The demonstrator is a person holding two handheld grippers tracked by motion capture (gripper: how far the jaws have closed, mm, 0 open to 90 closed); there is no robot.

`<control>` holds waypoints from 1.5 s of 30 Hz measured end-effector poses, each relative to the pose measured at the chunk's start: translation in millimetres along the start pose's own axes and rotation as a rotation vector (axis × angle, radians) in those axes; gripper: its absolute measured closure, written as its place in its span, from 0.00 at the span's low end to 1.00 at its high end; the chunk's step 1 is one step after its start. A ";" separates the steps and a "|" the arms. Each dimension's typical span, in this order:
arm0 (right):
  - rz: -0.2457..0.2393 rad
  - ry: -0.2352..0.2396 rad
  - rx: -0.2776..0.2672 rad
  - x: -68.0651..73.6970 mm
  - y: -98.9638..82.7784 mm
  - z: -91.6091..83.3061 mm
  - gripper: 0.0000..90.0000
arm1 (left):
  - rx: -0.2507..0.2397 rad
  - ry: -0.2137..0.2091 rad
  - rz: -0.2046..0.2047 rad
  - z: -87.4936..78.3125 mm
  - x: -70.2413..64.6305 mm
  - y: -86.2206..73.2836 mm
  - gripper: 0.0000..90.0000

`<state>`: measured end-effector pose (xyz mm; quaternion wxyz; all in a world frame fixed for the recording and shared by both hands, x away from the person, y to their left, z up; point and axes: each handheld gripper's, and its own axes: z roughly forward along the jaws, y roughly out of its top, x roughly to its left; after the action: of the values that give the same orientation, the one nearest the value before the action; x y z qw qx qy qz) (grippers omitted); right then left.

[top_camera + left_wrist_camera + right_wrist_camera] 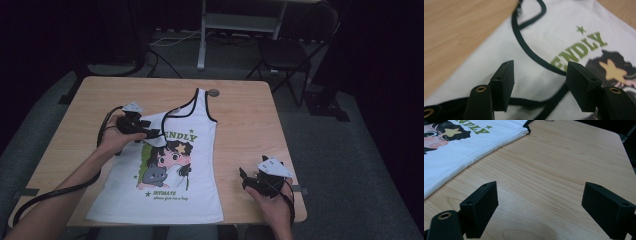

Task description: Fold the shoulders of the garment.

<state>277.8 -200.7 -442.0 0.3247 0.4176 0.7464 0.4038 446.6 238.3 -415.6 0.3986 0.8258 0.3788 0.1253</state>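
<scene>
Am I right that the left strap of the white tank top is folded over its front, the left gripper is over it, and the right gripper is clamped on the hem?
Not quite: the right gripper holds nothing. The right gripper view shows its jaws wide apart over the bare table, off to the side of the tank top. The rest stands: the strap lies folded across the front, with the left gripper over it.

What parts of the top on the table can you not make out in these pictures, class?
- Top: the first letters of its green word, high view, covered by the folded-over strap and the left gripper.
- Small line under the cartoon, high view: too small to read.
- Cartoon face, right gripper view: cut off by the edge.
</scene>
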 end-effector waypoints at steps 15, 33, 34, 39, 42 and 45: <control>-0.002 -0.002 0.002 0.2 0.1 0.1 0.15 | 0.156 0.036 0.203 16.6 -23.3 1.4 0.43; 0.004 0.003 -0.006 -0.5 -0.6 -1.0 0.15 | 0.156 0.075 0.318 -0.9 -51.5 -13.2 0.39; 0.006 0.003 -0.005 -0.5 -0.6 -1.0 0.15 | 0.157 0.072 0.316 -1.9 -51.9 -14.1 0.39; 0.001 0.001 0.000 0.2 -0.3 -0.8 0.15 | 0.151 0.069 0.300 -5.3 -51.5 -15.4 0.37; 0.003 0.003 -0.002 -0.1 -0.4 -0.6 0.15 | 0.152 0.070 0.297 -5.0 -51.3 -15.6 0.36; 0.003 0.002 0.000 0.1 -0.3 -0.8 0.15 | 0.154 0.066 0.300 -3.9 -52.0 -16.6 0.36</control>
<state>277.0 -201.0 -442.0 0.3234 0.4184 0.7461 0.4046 400.5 209.3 -420.6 0.2981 0.8967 0.2727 0.1810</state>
